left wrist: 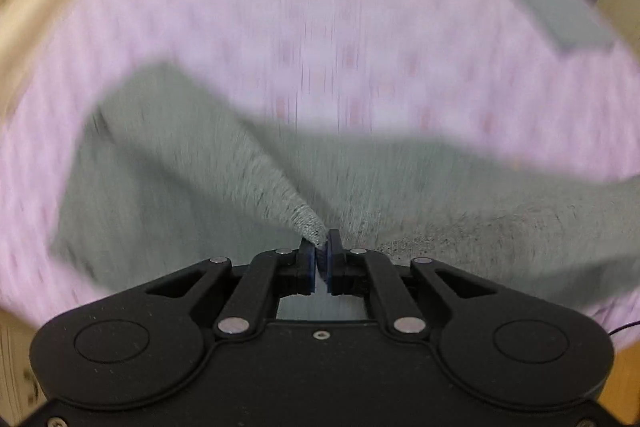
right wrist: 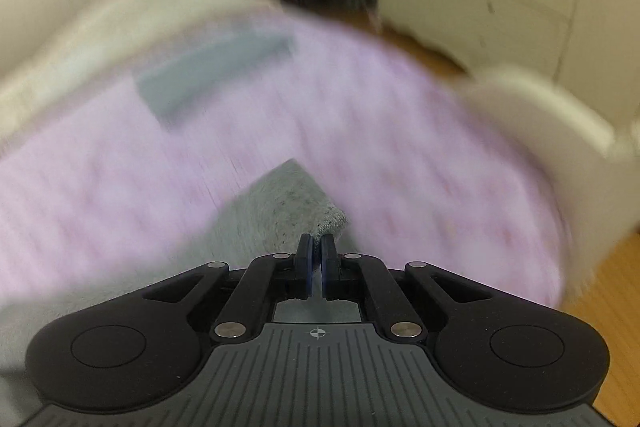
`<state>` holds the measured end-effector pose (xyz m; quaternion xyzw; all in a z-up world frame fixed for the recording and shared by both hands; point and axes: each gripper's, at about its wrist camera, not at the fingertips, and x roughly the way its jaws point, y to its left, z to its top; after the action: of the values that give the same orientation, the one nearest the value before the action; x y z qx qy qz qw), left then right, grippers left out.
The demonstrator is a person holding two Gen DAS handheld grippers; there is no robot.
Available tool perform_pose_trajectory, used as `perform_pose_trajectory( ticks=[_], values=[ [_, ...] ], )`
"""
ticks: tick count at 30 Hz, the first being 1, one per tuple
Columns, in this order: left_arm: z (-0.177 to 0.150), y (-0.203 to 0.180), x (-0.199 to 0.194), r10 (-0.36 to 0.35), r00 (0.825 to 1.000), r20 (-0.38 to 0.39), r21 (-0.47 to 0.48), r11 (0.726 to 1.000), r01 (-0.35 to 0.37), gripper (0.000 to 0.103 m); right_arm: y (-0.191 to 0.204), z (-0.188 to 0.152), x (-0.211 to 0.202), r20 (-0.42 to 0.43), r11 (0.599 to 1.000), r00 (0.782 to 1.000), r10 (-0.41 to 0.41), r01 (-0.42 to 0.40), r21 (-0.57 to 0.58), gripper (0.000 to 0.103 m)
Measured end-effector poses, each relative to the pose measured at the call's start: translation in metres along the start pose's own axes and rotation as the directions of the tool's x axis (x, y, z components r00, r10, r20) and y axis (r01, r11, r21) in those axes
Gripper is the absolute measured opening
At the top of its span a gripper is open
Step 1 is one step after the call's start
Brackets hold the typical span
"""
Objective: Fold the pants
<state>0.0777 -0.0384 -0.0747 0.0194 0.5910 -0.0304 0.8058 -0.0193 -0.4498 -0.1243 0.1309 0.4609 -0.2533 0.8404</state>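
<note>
Two black two-finger grippers each pinched a bit of the same grey knitted pants (left wrist: pixel 168 187), which lay spread over a pale pink patterned bed cover (left wrist: pixel 320 27). The left gripper (left wrist: pixel 322 247) had its blue-padded jaws clenched on a pulled-up point of the fabric, so that a taut ridge ran from the jaws away to the upper left — the rest of the garment sagged below and to both sides. The right gripper (right wrist: pixel 316 247) had its jaws nearly together on an edge of the pants (right wrist: pixel 288 203) near a rounded corner of cloth; the fabric passed between and beneath the pads. Farther off on the cover lay a flat grey-blue folded cloth (right wrist: pixel 212 75), well apart from the pants. A cream blanket (right wrist: pixel 120 11) bordered the pink cover. Both views were blurred.
</note>
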Motion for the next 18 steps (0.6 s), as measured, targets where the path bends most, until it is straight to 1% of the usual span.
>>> perform_pose_trajectory(
  ticks=[1,2,4,5,7,10,12,15,18],
  values=[
    [-0.01,-0.004,0.019,0.025,0.998,-0.06,0.013,1.0,-0.024,0.008,0.001,-0.008,0.012,-0.048,1.0,0.999,-0.017,0.016,-0.023,0.004],
    [-0.018,-0.007,0.033,0.05,0.994,-0.094,0.027,0.999,-0.048,0.008,0.001,-0.013,0.018,-0.065,0.999,0.998,-0.025,0.023,-0.03,0.004],
    [-0.03,-0.014,0.051,0.092,0.988,-0.121,0.063,0.994,-0.085,0.008,0.001,-0.015,0.017,-0.049,1.0,0.999,-0.017,0.017,-0.005,0.004],
    [-0.031,-0.016,0.052,0.105,0.987,-0.12,0.074,0.993,-0.096,0.008,0.001,-0.013,0.013,-0.036,1.0,0.999,-0.007,0.007,0.001,0.004],
    [-0.031,-0.021,0.048,0.112,0.989,-0.093,0.081,0.991,-0.105,0.008,0.004,-0.006,0.007,-0.007,1.0,1.0,0.004,-0.004,-0.029,0.004],
    [-0.026,-0.022,0.036,0.093,0.994,-0.059,0.068,0.994,-0.089,0.008,0.002,0.004,0.0,0.027,0.998,1.0,0.004,-0.002,-0.067,0.004],
    [-0.026,-0.022,0.035,0.085,0.995,-0.058,0.048,0.995,-0.082,0.008,-0.001,0.001,0.001,0.033,0.998,0.999,-0.009,0.011,-0.066,0.004],
    [-0.028,-0.024,0.036,0.086,0.994,-0.066,0.042,0.996,-0.083,0.008,-0.003,-0.006,0.017,-0.017,0.996,0.998,-0.053,0.051,-0.076,0.004],
    [-0.034,-0.037,0.043,0.101,0.993,-0.062,0.062,0.993,-0.097,0.008,-0.01,-0.015,0.028,-0.07,0.996,0.994,-0.081,0.078,-0.046,0.004]
  ],
)
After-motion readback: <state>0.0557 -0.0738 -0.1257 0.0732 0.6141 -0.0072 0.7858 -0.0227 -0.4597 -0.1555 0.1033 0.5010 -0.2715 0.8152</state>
